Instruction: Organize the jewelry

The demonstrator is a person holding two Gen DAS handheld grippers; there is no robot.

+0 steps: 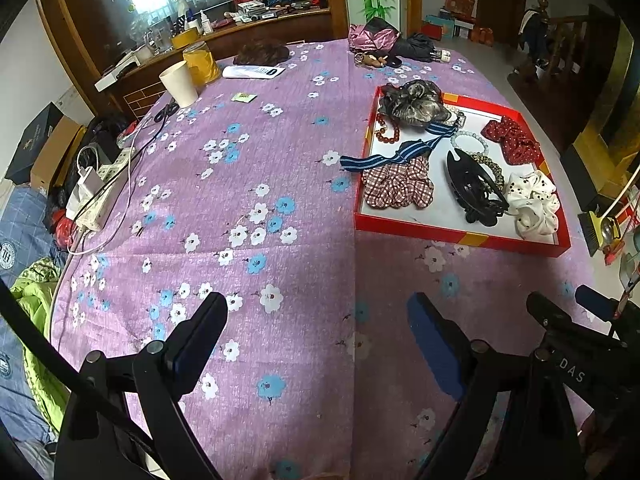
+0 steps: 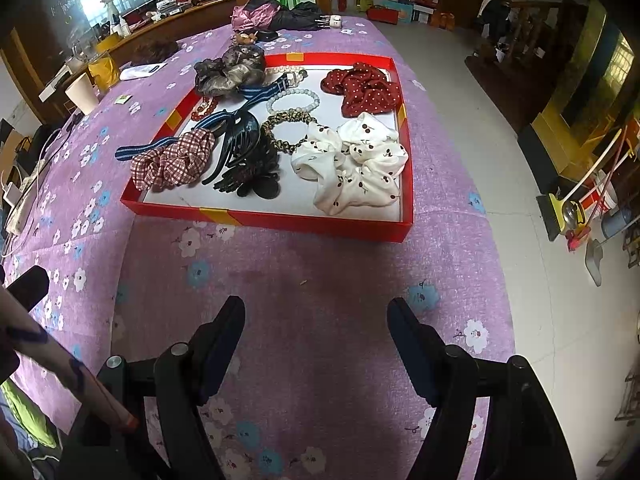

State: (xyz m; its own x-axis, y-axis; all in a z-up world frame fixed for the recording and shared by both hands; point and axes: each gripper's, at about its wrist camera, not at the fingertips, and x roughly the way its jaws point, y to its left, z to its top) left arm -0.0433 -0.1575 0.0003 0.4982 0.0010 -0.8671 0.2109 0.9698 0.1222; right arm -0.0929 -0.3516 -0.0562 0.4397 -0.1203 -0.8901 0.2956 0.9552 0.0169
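Note:
A red tray [image 2: 280, 220] [image 1: 452, 236] with a white floor sits on the purple flowered tablecloth [image 1: 240, 200]. In it lie a white cherry-print scrunchie [image 2: 356, 164] [image 1: 534, 204], a red dotted scrunchie [image 2: 366, 88] [image 1: 512, 140], a checked scrunchie [image 2: 174, 162] [image 1: 398, 186], a black hair claw [image 2: 248, 160] [image 1: 474, 188], a leopard hair tie [image 2: 288, 130], a pale bead bracelet [image 2: 294, 100] [image 1: 470, 142], a red bead bracelet [image 1: 386, 130] and a grey scrunchie [image 2: 230, 70] [image 1: 414, 102]. A blue striped band [image 2: 160, 144] [image 1: 396, 154] hangs over the tray's left rim. My left gripper [image 1: 318, 308] and right gripper [image 2: 316, 312] are open, empty, short of the tray.
A paper cup [image 1: 180, 84], a yellow jar [image 1: 202, 62], a power strip with cables [image 1: 102, 192] and a folded umbrella [image 1: 420, 48] lie on the table. The table edge and tiled floor [image 2: 540, 200] are to the right. My right gripper's handle shows in the left view [image 1: 580, 332].

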